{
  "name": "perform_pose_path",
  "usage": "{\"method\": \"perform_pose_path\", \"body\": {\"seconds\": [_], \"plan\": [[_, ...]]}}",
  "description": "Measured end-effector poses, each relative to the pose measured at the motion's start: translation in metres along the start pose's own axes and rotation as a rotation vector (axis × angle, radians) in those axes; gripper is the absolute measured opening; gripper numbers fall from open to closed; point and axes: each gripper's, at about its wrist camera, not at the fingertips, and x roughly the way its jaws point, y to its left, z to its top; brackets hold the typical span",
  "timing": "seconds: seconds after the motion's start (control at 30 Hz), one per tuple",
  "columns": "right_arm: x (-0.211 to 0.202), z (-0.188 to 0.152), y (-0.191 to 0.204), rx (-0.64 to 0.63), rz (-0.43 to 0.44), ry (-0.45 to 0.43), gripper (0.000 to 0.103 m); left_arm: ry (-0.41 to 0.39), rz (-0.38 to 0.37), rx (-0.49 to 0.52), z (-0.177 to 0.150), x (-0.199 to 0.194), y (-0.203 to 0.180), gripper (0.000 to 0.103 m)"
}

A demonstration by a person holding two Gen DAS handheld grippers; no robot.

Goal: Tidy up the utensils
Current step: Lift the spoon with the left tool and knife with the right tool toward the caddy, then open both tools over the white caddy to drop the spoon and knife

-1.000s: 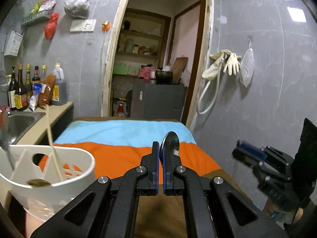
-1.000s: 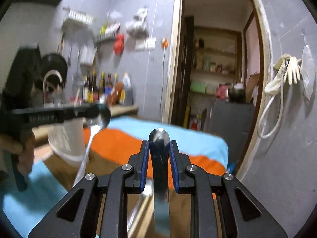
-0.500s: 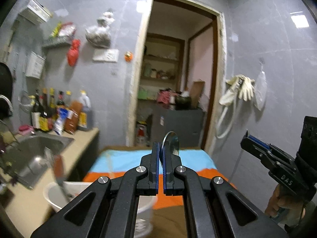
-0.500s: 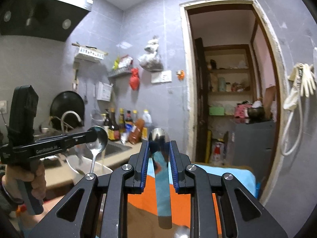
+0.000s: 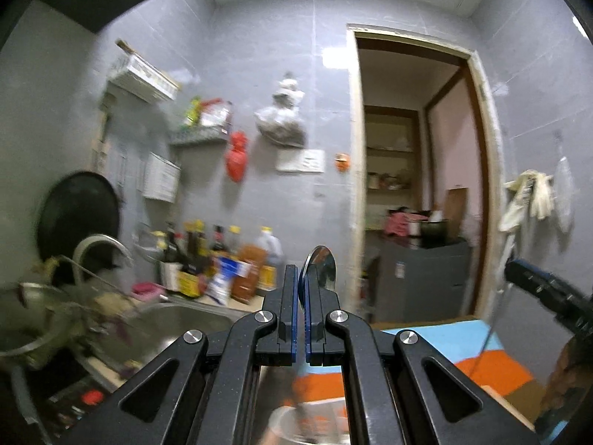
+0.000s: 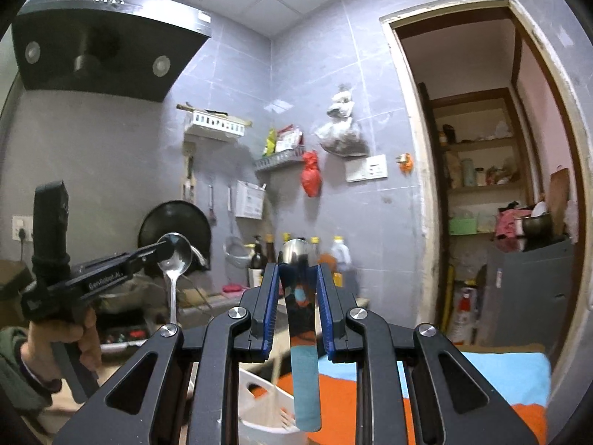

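Observation:
My left gripper [image 5: 301,289] is shut on a steel spoon [image 5: 321,267], bowl up, held high in the air. It also shows at the left of the right wrist view [image 6: 163,250], its spoon [image 6: 173,259] hanging handle down. My right gripper [image 6: 296,274] is shut on a second steel spoon [image 6: 300,315], bowl up, its handle hanging over a white plastic utensil basket [image 6: 259,404] that holds chopsticks. The right gripper's tip shows at the right edge of the left wrist view [image 5: 533,282].
An orange and blue cloth [image 6: 481,389] covers the table below. A steel sink [image 5: 178,330] with a tap [image 5: 100,244], sauce bottles [image 5: 222,259] and a black pan [image 6: 174,222] stand on the left. A range hood [image 6: 100,44] hangs above. A doorway [image 6: 489,185] opens at the right.
Both grippers have risen and tilted upward, each still holding its spoon. The table and basket have dropped to the bottom of both views; the wall and ceiling now fill them.

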Motion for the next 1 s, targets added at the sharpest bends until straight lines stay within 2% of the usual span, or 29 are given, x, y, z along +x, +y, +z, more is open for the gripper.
{"method": "perform_pose_path", "body": {"seconds": [0.17,0.37,0.77,1.0], "plan": [[0.021,-0.010,0.011,-0.005,0.013,0.015,0.018,-0.019,0.090,0.056,-0.020,0.008,0.014,0.001],[0.040,-0.030,0.012,-0.013,-0.007,0.058,0.018,-0.032,0.136,0.111,-0.050,0.027,0.014,0.001],[0.054,-0.064,0.001,0.019,-0.020,0.144,0.018,-0.056,0.138,0.191,-0.091,0.040,-0.009,0.001],[0.055,-0.076,-0.001,0.038,-0.010,0.192,0.018,0.029,0.079,0.150,-0.098,0.045,-0.012,0.001]]}}
